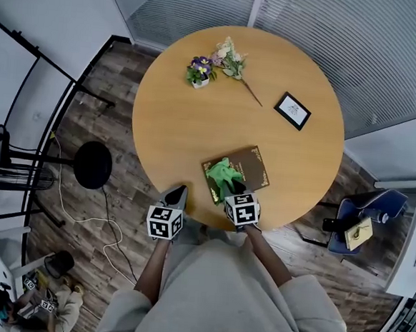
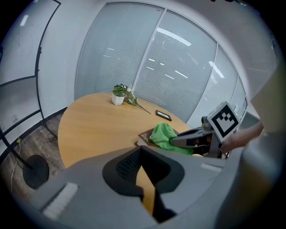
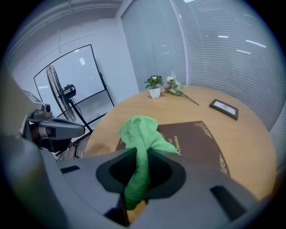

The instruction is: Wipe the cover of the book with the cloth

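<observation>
Right now you are holding the right gripper (image 3: 138, 179) over the near edge of the round wooden tabletop (image 1: 197, 118), and its fingers are clamping down on one end of the green cloth (image 3: 139, 134). The rest of the cloth is bunching up ahead of the fingers and resting on the brown, gold-trimmed book (image 1: 252, 165), which is lying flat and closed on the side of the tabletop closest to you. The cloth is covering the book's near left part, while the far right part of the cover is showing bare. Your left gripper (image 1: 176, 193) is hovering at the tabletop's edge just left of the book, not touching it; its fingers are pressing together with nothing between them. Farther across the tabletop, a small potted flower (image 1: 199, 72) and a loose flower sprig (image 1: 234, 63) are sitting side by side, and a black picture frame (image 1: 293, 110) is lying to their right, well apart from the book.
</observation>
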Demonstrator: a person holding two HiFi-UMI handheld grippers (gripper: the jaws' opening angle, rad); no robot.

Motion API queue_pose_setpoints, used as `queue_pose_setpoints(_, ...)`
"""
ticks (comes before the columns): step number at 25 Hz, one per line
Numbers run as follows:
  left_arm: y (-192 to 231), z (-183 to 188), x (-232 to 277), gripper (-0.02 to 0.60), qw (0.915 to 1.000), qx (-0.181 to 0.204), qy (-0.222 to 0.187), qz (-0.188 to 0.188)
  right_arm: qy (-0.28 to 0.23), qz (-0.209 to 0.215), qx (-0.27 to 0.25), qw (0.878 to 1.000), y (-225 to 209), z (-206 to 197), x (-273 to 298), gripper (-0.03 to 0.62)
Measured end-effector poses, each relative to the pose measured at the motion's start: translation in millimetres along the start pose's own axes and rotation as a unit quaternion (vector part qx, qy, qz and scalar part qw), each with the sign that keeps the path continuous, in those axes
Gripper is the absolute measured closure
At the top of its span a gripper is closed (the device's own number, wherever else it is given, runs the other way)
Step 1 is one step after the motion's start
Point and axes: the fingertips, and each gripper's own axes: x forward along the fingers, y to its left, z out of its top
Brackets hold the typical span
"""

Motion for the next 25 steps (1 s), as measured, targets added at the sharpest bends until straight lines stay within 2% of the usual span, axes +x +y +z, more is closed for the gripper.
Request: queue_pose_setpoints(25, -25, 9, 21, 0.572, 0.9996, 0.019, 0.008, -0.017, -0.009, -0.078, 0.046, 0.996, -107, -6, -31, 0.516)
